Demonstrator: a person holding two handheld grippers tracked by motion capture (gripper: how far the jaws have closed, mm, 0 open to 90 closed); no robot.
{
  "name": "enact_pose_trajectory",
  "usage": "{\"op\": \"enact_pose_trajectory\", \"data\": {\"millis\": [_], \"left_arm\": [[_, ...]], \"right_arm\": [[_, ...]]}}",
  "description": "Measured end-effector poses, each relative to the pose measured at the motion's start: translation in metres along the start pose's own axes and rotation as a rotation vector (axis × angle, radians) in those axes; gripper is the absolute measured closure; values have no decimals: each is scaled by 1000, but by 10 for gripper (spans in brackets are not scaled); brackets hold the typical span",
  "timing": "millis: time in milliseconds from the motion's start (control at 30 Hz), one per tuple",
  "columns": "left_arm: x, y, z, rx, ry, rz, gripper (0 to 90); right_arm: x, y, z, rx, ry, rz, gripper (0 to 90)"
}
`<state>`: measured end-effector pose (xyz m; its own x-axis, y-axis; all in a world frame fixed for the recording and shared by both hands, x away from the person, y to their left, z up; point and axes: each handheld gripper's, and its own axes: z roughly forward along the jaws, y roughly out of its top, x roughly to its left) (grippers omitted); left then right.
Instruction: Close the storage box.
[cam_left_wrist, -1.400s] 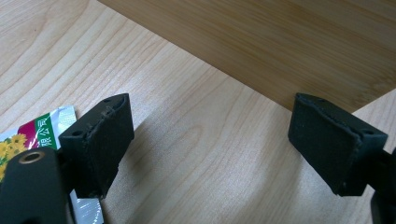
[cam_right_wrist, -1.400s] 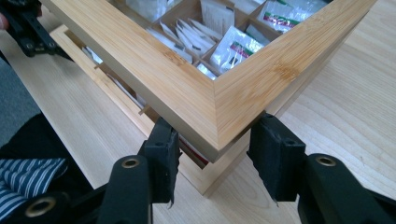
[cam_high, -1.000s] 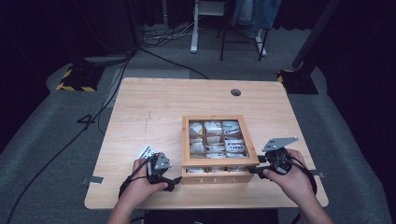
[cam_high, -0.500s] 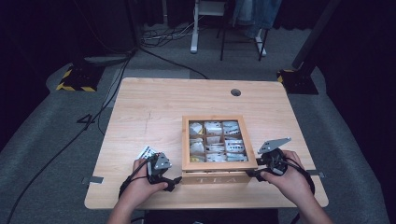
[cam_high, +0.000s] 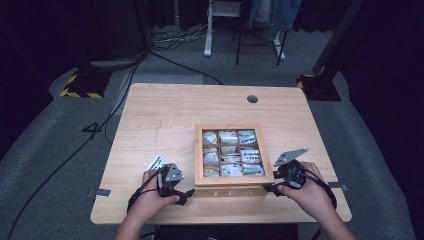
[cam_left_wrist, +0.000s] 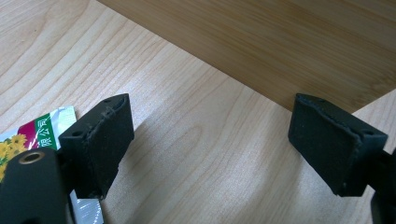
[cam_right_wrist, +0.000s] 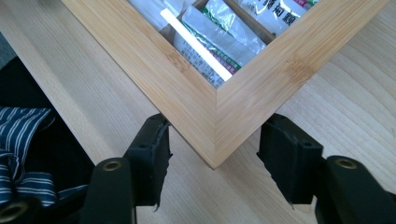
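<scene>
The left gripper (cam_high: 186, 195) rests jaws apart and empty, a sachet (cam_left_wrist: 35, 133) beside it, the tea box (cam_high: 233, 155) just to its right. The right gripper (cam_right_wrist: 212, 156) straddles the box's near right corner; its jaws have just been opening and stand just clear of it.

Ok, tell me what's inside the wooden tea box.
The tea box is divided into compartments holding tea sachets, mostly white and silver, some with green or yellow print. Whatever lies beneath the top sachets is covered, so their number can't be told.
</scene>
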<state>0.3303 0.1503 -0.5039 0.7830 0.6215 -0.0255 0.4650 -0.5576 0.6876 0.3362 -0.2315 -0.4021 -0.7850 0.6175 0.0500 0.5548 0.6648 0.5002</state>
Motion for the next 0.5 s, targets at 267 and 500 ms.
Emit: {"op": "enact_pose_trajectory", "data": {"millis": [267,500], "left_arm": [[0,0,0,0,1,-1,148],[0,0,0,0,1,-2,148]], "right_arm": [[1,-2,5,8,-14,-35,339],[-4,-2,-1,-63,-12,-34,284]]}}
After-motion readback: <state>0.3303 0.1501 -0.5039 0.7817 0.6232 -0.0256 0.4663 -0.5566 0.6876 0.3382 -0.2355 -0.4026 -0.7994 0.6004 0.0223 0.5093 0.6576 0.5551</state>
